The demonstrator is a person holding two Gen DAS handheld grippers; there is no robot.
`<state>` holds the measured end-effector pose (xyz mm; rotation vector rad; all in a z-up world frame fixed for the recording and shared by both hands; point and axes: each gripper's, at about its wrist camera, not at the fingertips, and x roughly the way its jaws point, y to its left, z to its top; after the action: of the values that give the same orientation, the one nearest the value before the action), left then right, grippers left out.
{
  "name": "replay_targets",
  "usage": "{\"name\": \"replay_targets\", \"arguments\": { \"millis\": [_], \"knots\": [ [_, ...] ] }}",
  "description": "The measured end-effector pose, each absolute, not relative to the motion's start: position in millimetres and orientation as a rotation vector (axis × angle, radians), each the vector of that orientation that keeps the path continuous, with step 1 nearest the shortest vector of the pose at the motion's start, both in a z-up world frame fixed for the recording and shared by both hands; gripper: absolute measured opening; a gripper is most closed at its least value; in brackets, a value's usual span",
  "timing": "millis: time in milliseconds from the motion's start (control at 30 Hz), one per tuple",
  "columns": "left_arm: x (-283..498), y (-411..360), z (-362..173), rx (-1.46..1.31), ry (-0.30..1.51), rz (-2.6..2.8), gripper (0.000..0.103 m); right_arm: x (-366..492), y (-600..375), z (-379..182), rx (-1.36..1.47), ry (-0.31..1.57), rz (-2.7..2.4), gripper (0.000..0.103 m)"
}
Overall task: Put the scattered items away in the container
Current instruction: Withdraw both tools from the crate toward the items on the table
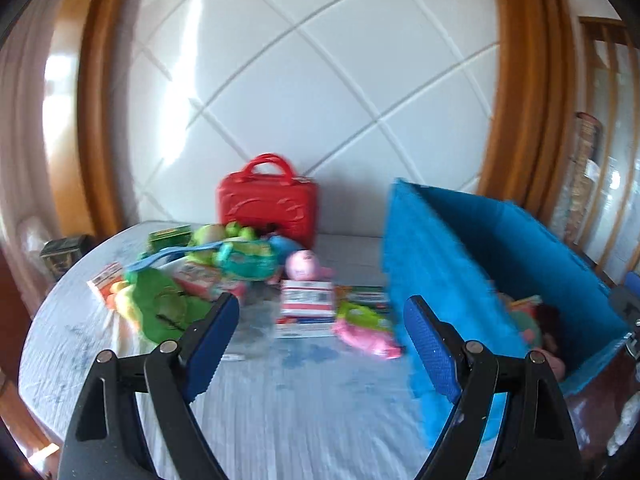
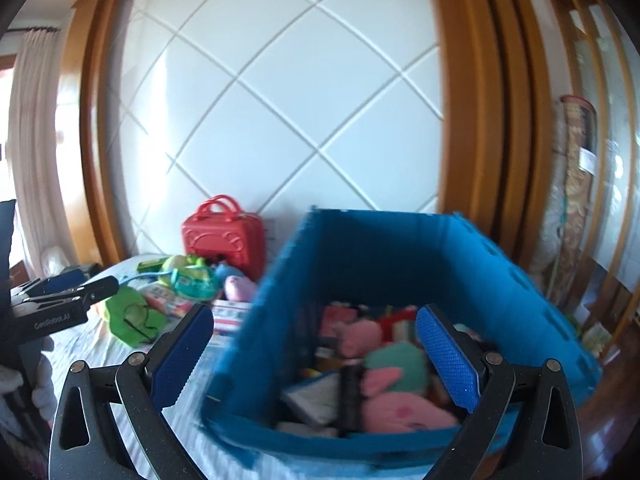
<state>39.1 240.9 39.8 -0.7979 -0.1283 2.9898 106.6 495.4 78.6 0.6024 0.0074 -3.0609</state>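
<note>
A blue fabric bin [image 2: 400, 252] stands at the right of the table, holding pink and green plush toys [image 2: 392, 384] and boxes. It also shows in the left wrist view [image 1: 480, 248]. Scattered items lie on the white cloth: a green plush [image 1: 160, 308], a teal pouch [image 1: 244, 260], a pink ball toy [image 1: 304, 264], a red-white box [image 1: 308, 300] and a pink plush [image 1: 364, 332]. My left gripper [image 1: 320, 340] is open and empty, in front of the pile. My right gripper [image 2: 316, 352] is open and empty, over the bin's near edge.
A red toy suitcase [image 1: 268, 200] stands at the back against the white quilted wall. The left gripper's body [image 2: 60, 296] shows at the far left of the right wrist view. Wooden frames flank the wall.
</note>
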Motion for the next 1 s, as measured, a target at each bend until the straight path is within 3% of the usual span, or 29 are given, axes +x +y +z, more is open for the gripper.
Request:
{"name": "replay_targets", "arguments": {
  "millis": [233,433,767,1000],
  "knots": [
    [22.5,112.8,8.2,-0.943,-0.074,3.046,0.085,65.5,383.1,68.5,0.635,-0.012,-3.010,0.103],
    [3.9,48.9,-31.5,-1.113,-0.086,2.996,0.085,35.5,306.4,34.6,0.763,-0.045,-2.940,0.103],
    [-28.7,39.7,-86.5,-1.340,-0.134,2.857,0.085,-10.0,276.8,-28.8,1.059,-0.050,-2.836,0.103],
    [-66.5,65.4,-123.5,-1.459,-0.085,2.799,0.085,-61.1,292.5,-80.3,1.191,-0.158,-2.727,0.103]
  ]
}}
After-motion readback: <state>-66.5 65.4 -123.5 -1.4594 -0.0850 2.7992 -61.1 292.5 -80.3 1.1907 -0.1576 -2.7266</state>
